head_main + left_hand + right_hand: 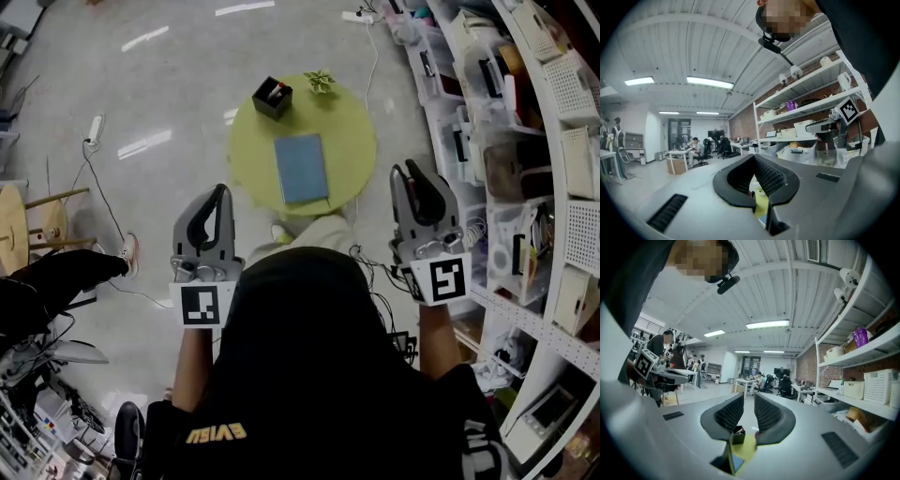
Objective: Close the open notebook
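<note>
A blue notebook (301,168) lies flat with its cover down on a round yellow-green table (352,141). Both grippers are held up level near my chest, well short of the table and touching nothing. My left gripper (221,192) has its tips together with nothing between them; between its jaws in the left gripper view (753,157) a strip of the table (761,204) shows. My right gripper (411,172) keeps a narrow empty gap between its pads (749,397). Below that gap I see a corner of the notebook (736,460).
A black pen holder (272,97) and a small green plant (320,82) stand at the table's far edge. Shelves with storage bins (525,159) run along the right. A wooden stool (28,225), floor cables and a power strip (94,128) lie left.
</note>
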A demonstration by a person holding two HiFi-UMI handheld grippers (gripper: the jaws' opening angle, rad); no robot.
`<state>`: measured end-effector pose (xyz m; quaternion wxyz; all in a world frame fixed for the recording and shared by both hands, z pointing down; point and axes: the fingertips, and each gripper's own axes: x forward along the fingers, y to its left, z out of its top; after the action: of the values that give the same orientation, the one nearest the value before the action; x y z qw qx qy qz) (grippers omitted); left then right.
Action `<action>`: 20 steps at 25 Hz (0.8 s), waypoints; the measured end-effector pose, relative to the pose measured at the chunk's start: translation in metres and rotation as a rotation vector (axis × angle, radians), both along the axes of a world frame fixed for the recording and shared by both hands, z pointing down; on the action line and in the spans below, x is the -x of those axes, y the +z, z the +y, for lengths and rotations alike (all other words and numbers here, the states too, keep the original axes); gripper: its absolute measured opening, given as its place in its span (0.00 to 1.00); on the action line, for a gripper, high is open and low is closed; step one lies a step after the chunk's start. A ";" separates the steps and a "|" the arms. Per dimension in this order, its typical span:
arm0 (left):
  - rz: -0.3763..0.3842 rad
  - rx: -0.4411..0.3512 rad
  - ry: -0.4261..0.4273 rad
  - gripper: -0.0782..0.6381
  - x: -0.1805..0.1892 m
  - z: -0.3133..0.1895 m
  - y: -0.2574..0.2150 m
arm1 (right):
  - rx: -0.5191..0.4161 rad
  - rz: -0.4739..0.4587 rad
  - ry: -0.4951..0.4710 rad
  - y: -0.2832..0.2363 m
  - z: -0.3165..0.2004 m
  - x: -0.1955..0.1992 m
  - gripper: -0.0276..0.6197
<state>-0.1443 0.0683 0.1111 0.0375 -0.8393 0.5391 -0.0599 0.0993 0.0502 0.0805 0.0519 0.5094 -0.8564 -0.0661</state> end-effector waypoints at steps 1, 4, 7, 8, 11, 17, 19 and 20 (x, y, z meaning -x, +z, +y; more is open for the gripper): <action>-0.006 0.001 -0.003 0.13 0.002 0.001 0.000 | -0.011 0.015 -0.003 -0.002 0.000 0.000 0.15; -0.001 0.003 -0.020 0.13 0.009 0.001 -0.001 | -0.012 0.036 0.023 -0.007 -0.003 -0.013 0.14; 0.005 0.004 -0.021 0.13 0.012 -0.001 0.000 | -0.012 0.043 0.046 -0.010 -0.006 -0.020 0.14; 0.000 0.006 -0.014 0.13 0.011 -0.001 0.001 | -0.016 0.050 0.052 -0.011 -0.007 -0.021 0.14; -0.008 0.013 0.010 0.13 0.004 -0.003 0.004 | -0.011 0.053 0.059 -0.010 -0.004 -0.021 0.14; 0.001 0.023 0.045 0.13 -0.009 -0.007 0.006 | 0.026 0.058 0.086 0.000 0.002 -0.027 0.14; -0.004 0.040 0.050 0.13 -0.007 -0.008 0.009 | 0.030 0.071 0.085 0.000 0.000 -0.024 0.14; -0.008 0.051 0.049 0.13 -0.004 -0.009 0.010 | 0.028 0.082 0.076 -0.001 -0.003 -0.022 0.14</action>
<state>-0.1406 0.0589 0.1215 0.0196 -0.8527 0.5165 -0.0759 0.1211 0.0475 0.0798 0.0966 0.5377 -0.8343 -0.0732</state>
